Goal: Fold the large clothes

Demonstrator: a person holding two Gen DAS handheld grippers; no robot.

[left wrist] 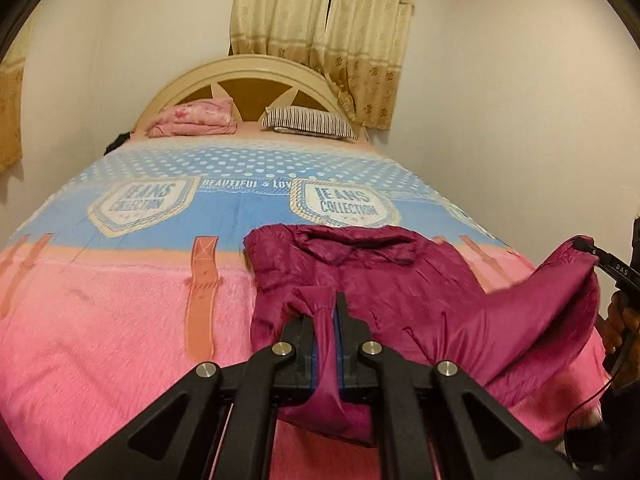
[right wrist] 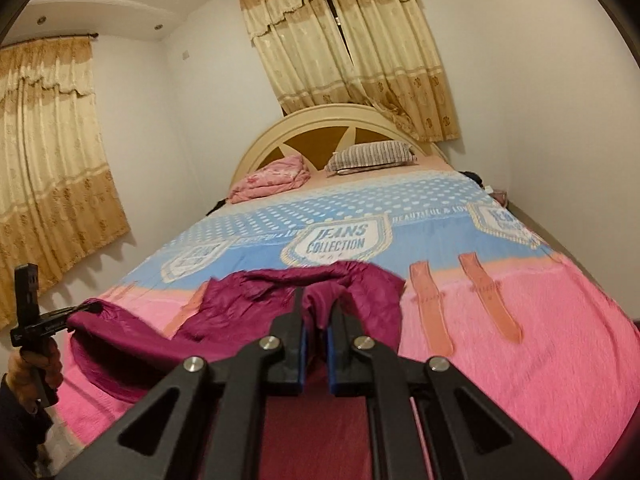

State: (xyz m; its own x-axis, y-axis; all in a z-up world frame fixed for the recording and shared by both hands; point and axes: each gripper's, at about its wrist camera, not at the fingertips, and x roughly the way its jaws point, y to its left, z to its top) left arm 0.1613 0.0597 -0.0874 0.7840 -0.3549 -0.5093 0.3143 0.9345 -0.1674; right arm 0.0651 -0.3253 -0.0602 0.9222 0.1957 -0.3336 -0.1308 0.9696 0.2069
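item: jacket [left wrist: 372, 272], maroon, padded, lying on the near pink end of the bed [left wrist: 120, 320], near hem raised off the cover. left gripper [left wrist: 326, 320] fingers pinched on one hem corner; right gripper [right wrist: 316, 312] fingers pinched on the other. handling, judged: light, soft, limp, with a shiny shell likely to slip; sags between the two holds. best taken by bunched hem or seam, deep in the pads. also present: pillow [left wrist: 312, 122], folded pink blanket [left wrist: 192, 118], curtains [left wrist: 320, 32].
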